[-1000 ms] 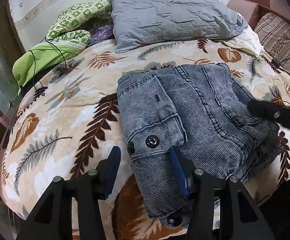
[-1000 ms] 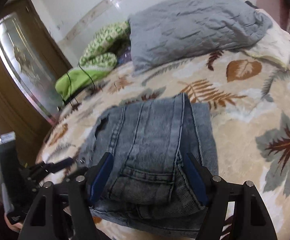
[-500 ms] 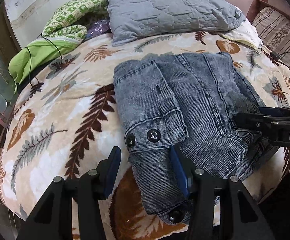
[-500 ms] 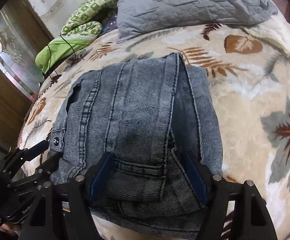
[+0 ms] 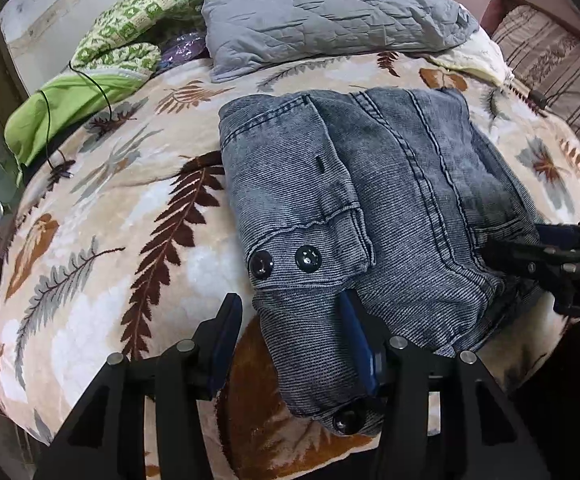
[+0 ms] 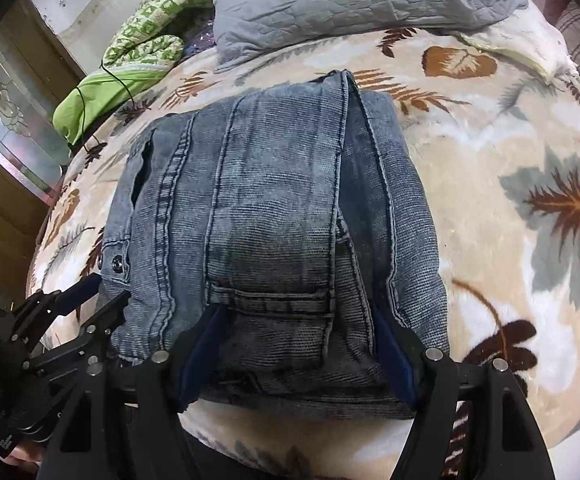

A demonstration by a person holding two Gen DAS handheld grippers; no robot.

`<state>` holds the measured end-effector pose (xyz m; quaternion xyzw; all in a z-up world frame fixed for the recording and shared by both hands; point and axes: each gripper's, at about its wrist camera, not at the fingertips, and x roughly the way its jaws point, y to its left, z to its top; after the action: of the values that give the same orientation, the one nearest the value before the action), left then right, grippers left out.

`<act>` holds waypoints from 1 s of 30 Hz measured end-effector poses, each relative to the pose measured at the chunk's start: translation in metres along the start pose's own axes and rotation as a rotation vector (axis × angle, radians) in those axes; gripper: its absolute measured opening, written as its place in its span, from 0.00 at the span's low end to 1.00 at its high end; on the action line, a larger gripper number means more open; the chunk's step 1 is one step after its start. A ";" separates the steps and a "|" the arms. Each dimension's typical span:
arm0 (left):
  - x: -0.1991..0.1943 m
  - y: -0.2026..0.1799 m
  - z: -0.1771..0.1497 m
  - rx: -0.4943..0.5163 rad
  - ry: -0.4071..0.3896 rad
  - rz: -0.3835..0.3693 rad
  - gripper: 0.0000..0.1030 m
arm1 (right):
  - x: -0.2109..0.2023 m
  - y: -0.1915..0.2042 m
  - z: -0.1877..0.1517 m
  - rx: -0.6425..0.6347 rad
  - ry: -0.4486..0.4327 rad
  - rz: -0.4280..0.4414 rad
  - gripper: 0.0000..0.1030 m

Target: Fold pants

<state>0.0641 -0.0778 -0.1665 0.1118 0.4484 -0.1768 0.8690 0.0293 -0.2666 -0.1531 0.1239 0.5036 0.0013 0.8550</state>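
Left gripper [image 5: 290, 336] and right gripper [image 6: 298, 352], both spread, straddled the near edge of the folded denim jeans [image 6: 274, 216] at frame centre on the leaf-print blanket [image 5: 102, 240]. Folding appeared nearly complete; smoothing or withdrawal seemed next.

Grey-blue denim pants [image 5: 370, 208] lie folded into a thick rectangular bundle at frame centre, dark waistband buttons [image 5: 308, 259] showing.

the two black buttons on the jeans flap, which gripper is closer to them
Left. The left gripper sits just below the two black buttons, open at the waistband edge of the jeans. The right gripper straddles the folded hem end, further off.
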 end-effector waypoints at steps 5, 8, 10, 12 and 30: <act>-0.019 0.021 0.014 -0.031 -0.040 -0.005 0.51 | -0.034 0.000 0.011 0.017 -0.079 0.036 0.72; -0.028 0.032 0.037 -0.034 -0.106 0.042 0.51 | -0.055 0.005 0.029 0.001 -0.173 0.054 0.72; -0.027 0.038 0.051 -0.045 -0.117 0.055 0.51 | -0.061 0.012 0.046 -0.004 -0.211 0.078 0.72; -0.019 0.042 0.067 -0.053 -0.104 0.083 0.52 | -0.059 0.015 0.061 -0.001 -0.233 0.109 0.64; 0.053 0.011 0.079 0.030 0.050 0.152 0.52 | 0.040 -0.009 0.078 0.147 -0.082 0.199 0.32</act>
<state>0.1554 -0.1064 -0.1645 0.1631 0.4572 -0.1141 0.8668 0.1150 -0.2872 -0.1531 0.2354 0.4520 0.0442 0.8593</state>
